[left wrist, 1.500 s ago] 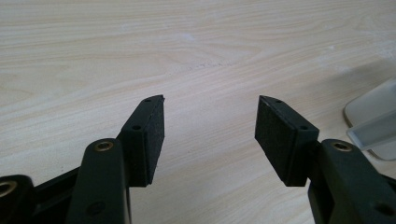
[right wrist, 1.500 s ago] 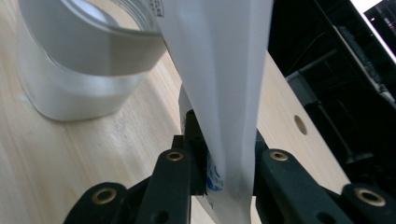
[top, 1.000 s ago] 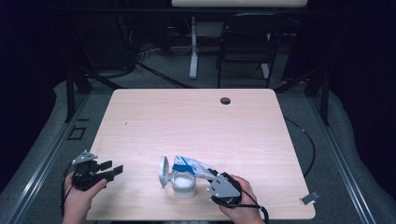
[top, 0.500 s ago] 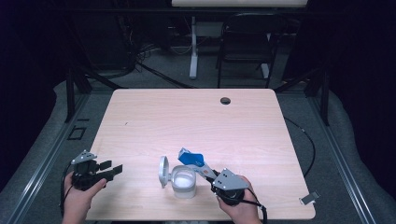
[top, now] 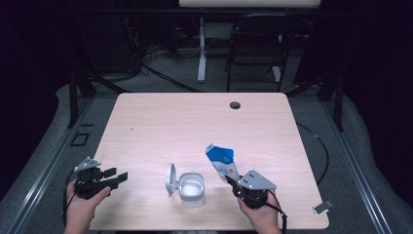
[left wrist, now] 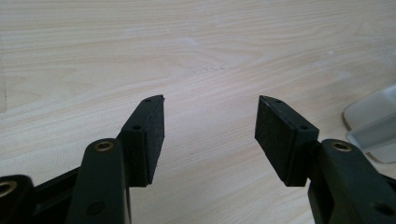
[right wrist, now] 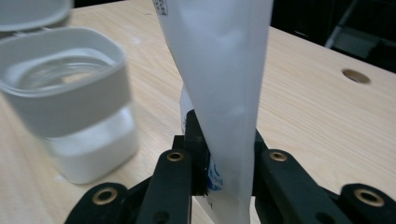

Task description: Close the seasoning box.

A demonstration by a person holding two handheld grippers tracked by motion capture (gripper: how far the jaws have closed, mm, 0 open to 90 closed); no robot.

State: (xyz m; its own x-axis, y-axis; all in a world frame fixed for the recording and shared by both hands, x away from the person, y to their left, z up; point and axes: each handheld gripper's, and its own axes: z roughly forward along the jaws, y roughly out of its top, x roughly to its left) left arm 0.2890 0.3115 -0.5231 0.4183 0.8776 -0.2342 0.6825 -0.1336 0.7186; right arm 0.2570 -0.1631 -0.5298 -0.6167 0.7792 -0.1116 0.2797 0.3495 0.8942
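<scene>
A blue and white pouch is clamped in my right gripper near the table's front edge, its top tilted up and to the left. In the right gripper view the pouch stands between the two black jaws, which are shut on its lower part. Left of it stands a white container with a clear body and its hinged lid swung open. The same container sits close at the left of the right gripper view. My left gripper rests at the front left, open with nothing between its pads.
The wooden table has a round cable hole near its far edge. A small metal clip lies off the table's front right corner. A chair and a stand post are behind the table.
My right gripper has carried the pouch to the right, away from above the container, and tipped it more upright. The left gripper has stayed where it was.
</scene>
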